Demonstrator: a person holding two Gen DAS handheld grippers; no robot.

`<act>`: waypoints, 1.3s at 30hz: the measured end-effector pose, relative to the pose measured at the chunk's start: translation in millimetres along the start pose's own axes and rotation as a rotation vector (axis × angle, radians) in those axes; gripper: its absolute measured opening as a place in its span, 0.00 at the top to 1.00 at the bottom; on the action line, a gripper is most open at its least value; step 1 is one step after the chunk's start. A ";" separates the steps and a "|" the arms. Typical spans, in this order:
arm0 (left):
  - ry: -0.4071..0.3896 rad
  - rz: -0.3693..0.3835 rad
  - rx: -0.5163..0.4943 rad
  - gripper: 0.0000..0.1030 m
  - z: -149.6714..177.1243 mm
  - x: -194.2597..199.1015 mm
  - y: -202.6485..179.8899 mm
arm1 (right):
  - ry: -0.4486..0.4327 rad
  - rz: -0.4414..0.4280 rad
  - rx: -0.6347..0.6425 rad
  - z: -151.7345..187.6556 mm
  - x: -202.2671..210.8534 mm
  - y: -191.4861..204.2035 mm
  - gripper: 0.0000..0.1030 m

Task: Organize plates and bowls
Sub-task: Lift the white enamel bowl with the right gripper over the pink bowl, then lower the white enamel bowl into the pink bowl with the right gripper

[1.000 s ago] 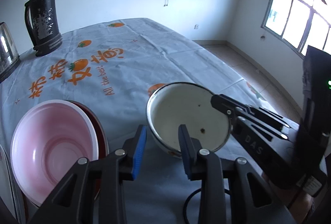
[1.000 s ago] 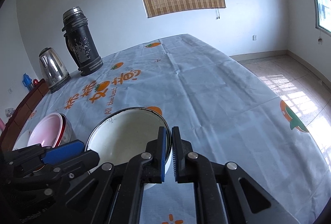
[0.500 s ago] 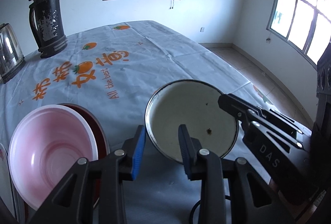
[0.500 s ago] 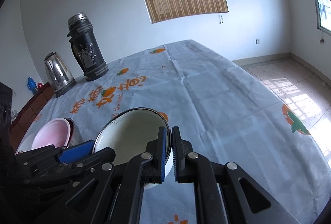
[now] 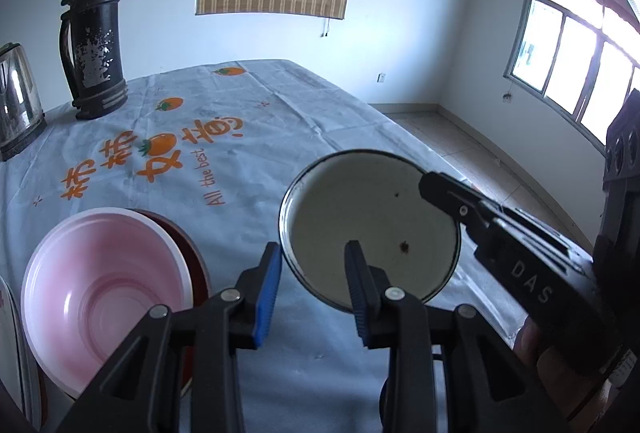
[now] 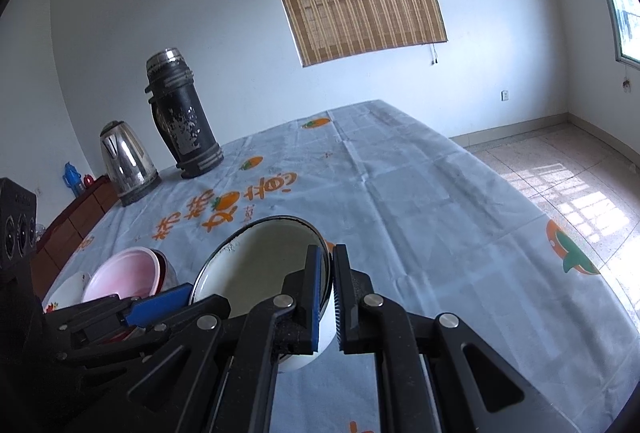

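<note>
A white enamel bowl with a dark rim hangs above the tablecloth, tilted so its mouth faces my left camera. My right gripper is shut on the bowl's right rim, and in the left wrist view the right gripper reaches in from the right. My left gripper stands open just in front of the bowl with nothing between its blue pads. To the left a pink bowl sits nested in a dark red bowl; the pink bowl also shows in the right wrist view.
A white flowered plate lies left of the stacked bowls. A black thermos and a steel kettle stand at the table's far left. The tablecloth drops off to tiled floor on the right. A wooden cabinet stands beyond the table.
The right gripper has lifted the enamel bowl off the tablecloth and tilted its mouth toward the left. Both views have tipped upward a little. The left gripper's jaws stand as before.
</note>
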State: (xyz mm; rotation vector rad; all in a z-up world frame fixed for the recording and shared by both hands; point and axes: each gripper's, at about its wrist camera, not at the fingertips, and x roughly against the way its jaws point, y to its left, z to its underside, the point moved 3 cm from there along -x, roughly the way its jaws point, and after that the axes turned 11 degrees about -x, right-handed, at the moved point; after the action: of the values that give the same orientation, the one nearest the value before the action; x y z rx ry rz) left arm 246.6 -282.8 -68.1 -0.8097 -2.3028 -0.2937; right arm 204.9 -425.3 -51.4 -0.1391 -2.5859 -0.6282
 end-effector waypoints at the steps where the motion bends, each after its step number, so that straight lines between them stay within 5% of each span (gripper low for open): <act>1: -0.001 0.002 0.002 0.70 0.0 0.2 -0.1 | -0.009 -0.007 -0.003 -1.4 1.9 0.9 0.93; 39: -0.221 -0.143 0.128 0.70 -8.2 79.5 67.4 | -0.050 -0.189 0.061 -4.1 22.9 85.4 0.93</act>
State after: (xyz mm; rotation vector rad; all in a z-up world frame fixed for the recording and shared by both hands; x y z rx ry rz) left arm 246.4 -195.9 -9.9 -0.6417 -2.5624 -0.1215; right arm 203.9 -351.5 -2.6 0.1127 -2.6845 -0.6179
